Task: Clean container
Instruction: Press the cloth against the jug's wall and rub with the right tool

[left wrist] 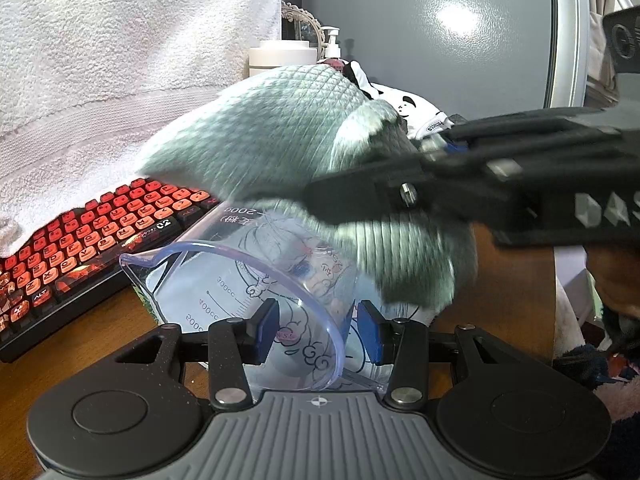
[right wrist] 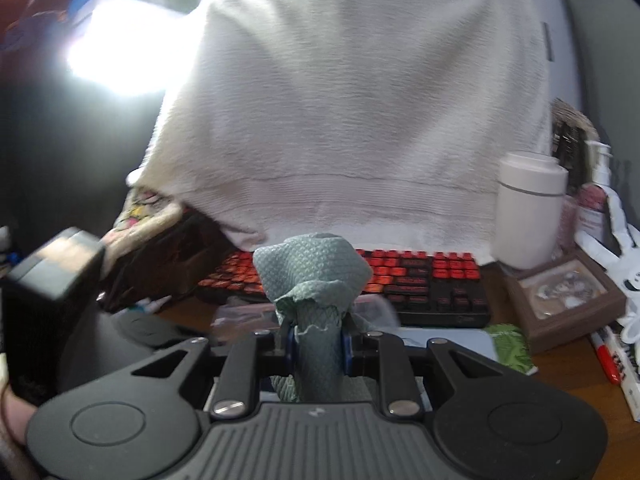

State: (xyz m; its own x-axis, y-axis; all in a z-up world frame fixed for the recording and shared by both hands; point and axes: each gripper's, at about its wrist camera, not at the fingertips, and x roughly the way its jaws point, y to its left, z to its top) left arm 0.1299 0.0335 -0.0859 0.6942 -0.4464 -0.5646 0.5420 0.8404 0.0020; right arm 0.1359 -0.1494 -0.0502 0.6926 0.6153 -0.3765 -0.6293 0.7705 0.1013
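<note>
the left tongs (left wrist: pixel 316 330) point forward and downward, their blue pads (left wrist: pixel 267 330) closed against the wall of the clear measuring cup (left wrist: pixel 248 292), one pad inside the rim and one outside. the right tongs (right wrist: pixel 319 346) are clamped on a bunched grey-green cloth (right wrist: pixel 312 272). in the left wrist view the right tongs reach in from the right edge, above the cup, blurred.

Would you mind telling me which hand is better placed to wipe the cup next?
Right: its tongs grip the cloth just above the cup; the left tongs hold the cup.
</note>
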